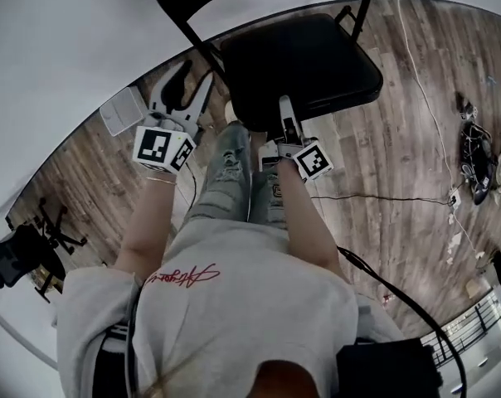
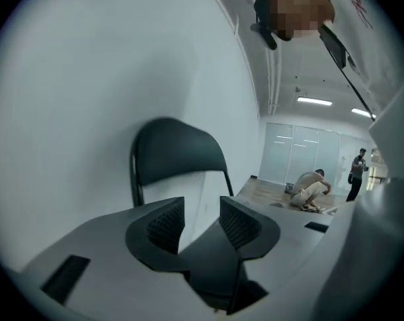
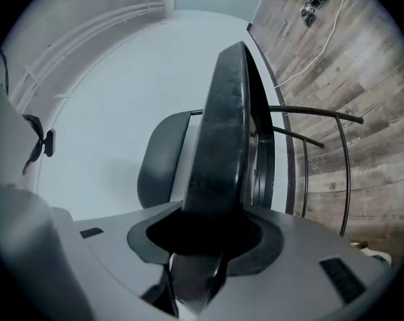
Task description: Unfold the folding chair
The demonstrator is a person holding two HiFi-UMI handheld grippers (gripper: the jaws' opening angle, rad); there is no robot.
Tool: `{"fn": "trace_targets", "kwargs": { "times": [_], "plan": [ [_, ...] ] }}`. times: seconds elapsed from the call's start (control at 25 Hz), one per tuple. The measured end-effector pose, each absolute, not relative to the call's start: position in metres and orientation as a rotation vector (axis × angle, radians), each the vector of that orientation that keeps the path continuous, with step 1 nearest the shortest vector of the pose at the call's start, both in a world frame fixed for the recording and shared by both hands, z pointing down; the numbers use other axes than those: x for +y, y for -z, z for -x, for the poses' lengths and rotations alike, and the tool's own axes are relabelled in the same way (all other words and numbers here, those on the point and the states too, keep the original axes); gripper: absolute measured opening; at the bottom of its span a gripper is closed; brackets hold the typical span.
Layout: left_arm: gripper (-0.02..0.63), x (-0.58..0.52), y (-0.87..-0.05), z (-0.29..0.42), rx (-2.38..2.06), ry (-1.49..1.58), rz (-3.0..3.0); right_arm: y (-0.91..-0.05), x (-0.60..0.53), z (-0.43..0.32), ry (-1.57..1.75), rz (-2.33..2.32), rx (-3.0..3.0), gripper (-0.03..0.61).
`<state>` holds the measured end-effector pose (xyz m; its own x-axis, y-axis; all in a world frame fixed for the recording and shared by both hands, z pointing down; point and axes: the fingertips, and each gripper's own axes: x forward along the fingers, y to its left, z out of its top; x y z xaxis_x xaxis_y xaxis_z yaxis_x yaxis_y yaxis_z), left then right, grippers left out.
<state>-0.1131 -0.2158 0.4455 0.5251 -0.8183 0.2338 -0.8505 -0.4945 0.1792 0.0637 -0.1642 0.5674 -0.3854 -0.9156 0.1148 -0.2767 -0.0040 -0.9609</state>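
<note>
Pinching the folding chair point(image 1: 300, 65) by its seat edge is the right gripper point(image 1: 286, 110); the left gripper point(image 1: 193, 78) gapes empty.

head cam looks steeply down past the person's chest at the folding chair point(image 1: 300, 65) & wood floor point(image 1: 383, 156), left gripper point(image 2: 198, 214) cam sits low & close facing the backrest point(image 2: 178, 149) w/ wall point(image 2: 88, 79) behind, right gripper point(image 1: 286, 110) cam is right up on the seat point(image 3: 222, 132) edge-on, so all 3 share the chair

Bare office/lab rm: glass partitions point(image 2: 285, 154), strip lights point(image 2: 314, 101), cables point(image 1: 375, 197) on wood floor point(image 1: 383, 143).
</note>
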Motion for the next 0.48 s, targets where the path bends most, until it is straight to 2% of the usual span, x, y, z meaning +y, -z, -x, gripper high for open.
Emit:
{"fn": "trace_targets", "kwargs": {
  "times": [0.12,0.16,0.32,0.48],
  "plan": [
    [0.074,-0.165,-0.505,0.055,-1.312,-0.274,-2.418,-0.575,-0.155,-0.067,1.429,1.270,1.745,0.168],
    [0.057,-0.152,-0.517,0.039,-1.296,-0.313,-2.419,-0.580,-0.150,-0.068,1.436,1.273,1.753,0.166],
    [0.035,-0.126,-0.550,-0.005,-1.303,-0.369,-2.411,-0.590,-0.137,-0.076,1.407,1.206,1.790,0.161],
    [0.024,-0.104,-0.576,-0.018,-1.365,-0.357,-2.361,-0.613,-0.110,-0.085,1.431,1.149,1.792,0.162]
  ]
}}
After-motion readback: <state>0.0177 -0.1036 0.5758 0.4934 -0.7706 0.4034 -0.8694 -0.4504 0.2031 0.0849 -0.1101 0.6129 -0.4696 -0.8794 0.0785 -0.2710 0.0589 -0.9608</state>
